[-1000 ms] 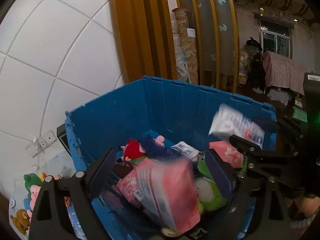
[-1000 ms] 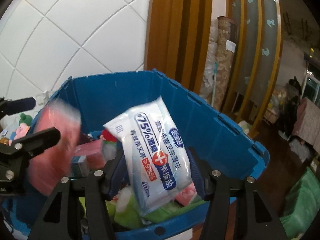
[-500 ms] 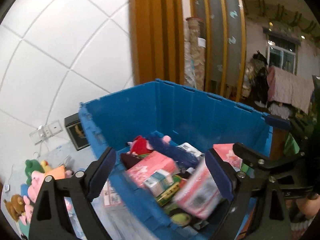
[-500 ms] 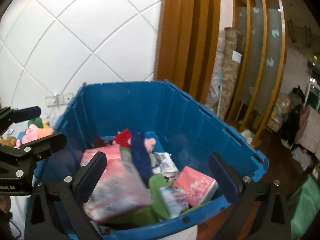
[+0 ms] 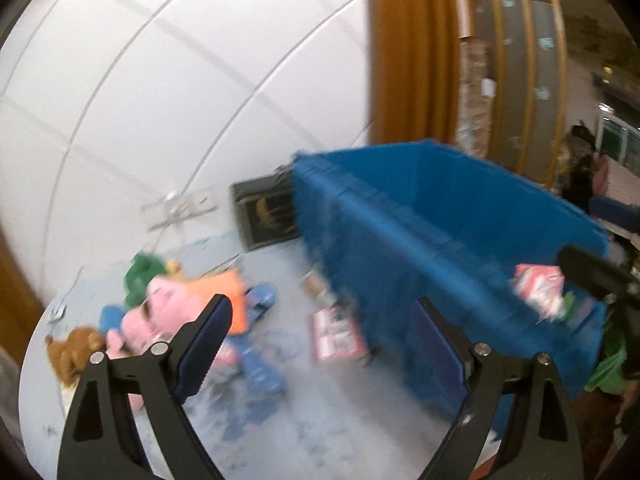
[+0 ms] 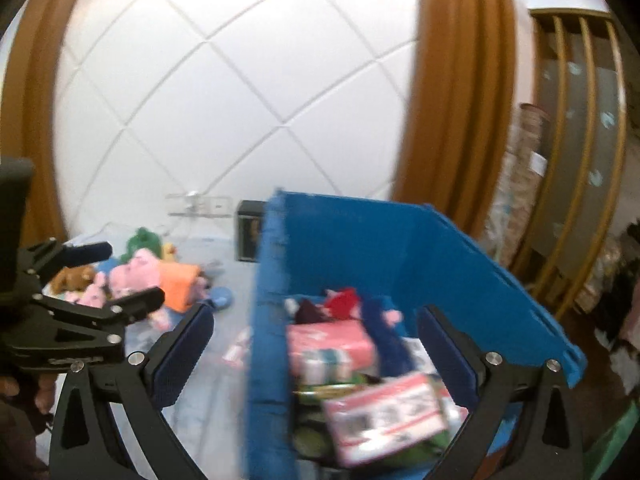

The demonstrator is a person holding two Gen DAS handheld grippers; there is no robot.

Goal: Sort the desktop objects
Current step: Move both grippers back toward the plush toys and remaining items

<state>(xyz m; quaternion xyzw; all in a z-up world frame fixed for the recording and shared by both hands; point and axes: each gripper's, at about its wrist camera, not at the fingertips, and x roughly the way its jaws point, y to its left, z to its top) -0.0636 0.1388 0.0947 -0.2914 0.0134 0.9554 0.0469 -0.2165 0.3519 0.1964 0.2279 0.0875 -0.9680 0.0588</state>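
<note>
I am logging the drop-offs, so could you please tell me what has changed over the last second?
The right gripper let go of the white wipes pack and now stands open and empty. Both views swung from the blue bin toward the table's plush toys. The left gripper stayed open.

Matt blue plastic bin (image 6: 344, 248); plush cloth toys (image 5: 160, 312).

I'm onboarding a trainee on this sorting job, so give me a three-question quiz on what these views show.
1. True or false: both the left gripper and right gripper are empty.
2. Where is the pink plush? A) in the blue bin B) on the table C) in a gripper
3. Fill in: the black box stands against the ____.

Key: 1 true; 2 B; 3 wall.
</note>
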